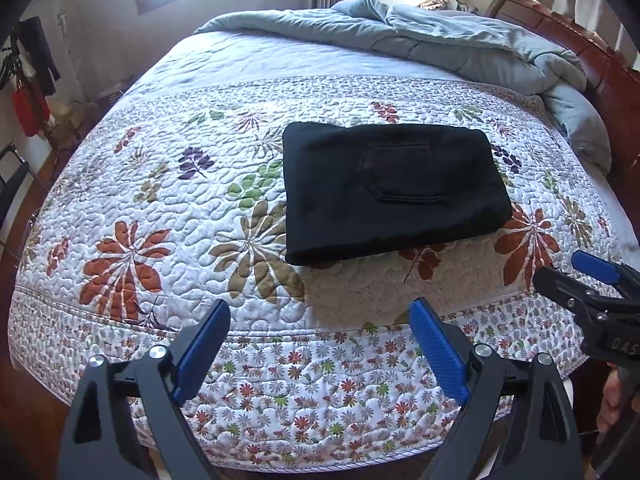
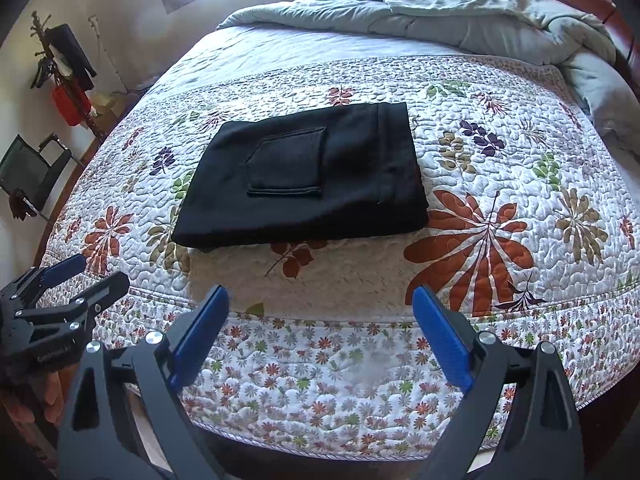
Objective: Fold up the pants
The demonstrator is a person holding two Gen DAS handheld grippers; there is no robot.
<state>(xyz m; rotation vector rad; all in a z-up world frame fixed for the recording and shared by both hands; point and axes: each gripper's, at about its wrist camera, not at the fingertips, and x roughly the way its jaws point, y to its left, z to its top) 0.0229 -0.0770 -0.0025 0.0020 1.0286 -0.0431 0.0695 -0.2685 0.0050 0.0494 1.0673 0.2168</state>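
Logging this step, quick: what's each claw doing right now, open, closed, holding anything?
Left claw: open, holding nothing, short of the folded black pants.
Right claw: open, holding nothing.

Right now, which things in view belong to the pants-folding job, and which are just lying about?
Job:
black pants, folded on the floral quilt
left gripper, open
right gripper, open

Lying about:
blue-grey comforter
clothes rack
chair

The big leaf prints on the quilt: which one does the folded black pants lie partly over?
The green leaf print, beside the pants: its right side is hidden under their left edge. The big orange ones lie fully uncovered.
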